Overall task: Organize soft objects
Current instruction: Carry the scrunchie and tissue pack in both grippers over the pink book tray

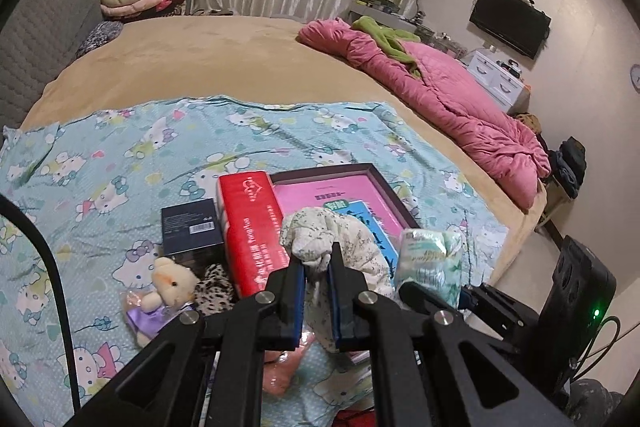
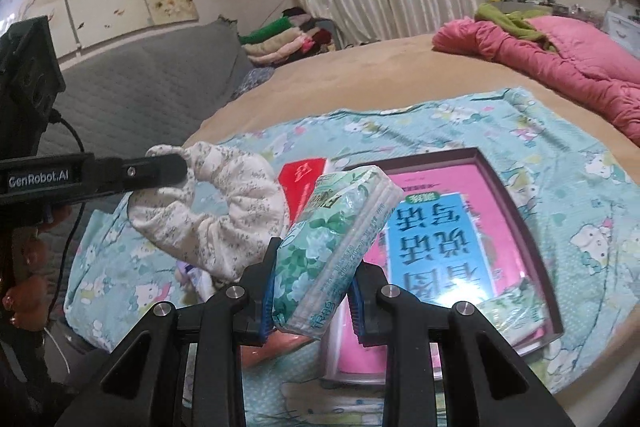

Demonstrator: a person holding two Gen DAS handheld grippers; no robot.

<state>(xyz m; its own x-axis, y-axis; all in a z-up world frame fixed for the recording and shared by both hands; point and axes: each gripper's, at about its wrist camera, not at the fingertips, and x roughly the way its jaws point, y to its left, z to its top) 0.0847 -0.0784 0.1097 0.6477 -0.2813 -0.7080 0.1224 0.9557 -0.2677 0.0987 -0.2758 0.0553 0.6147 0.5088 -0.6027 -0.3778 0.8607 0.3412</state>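
On a bed (image 1: 224,59), a blue cartoon-print sheet (image 1: 120,155) carries a jumble of small things. Going left to right in the left wrist view: a small cream plush toy (image 1: 170,281) lies beside a leopard-print scrap (image 1: 214,287), with a dark box (image 1: 191,227) behind them. Next stands a red tissue pack (image 1: 248,227), then a shallow dark-rimmed tray (image 1: 386,187) holding a pink book.

The left hand-held gripper (image 1: 316,273) is pressed together on a cream floral cloth (image 1: 336,239), a soft gathered piece that hangs off the sheet. Just to its right, the right hand-held gripper (image 2: 312,297) pinches a green floral tissue packet (image 2: 340,243) at its lower half, also in the air, above the tray's near edge. A second similar packet (image 2: 516,311) rests in the tray's corner. Far right, a pink quilt (image 1: 452,95) lies bunched along the bed.

Both soft items appear to be mid-carry. The next move likely calls for bringing each over the tray and releasing it without the cloth snagging on the fingers.
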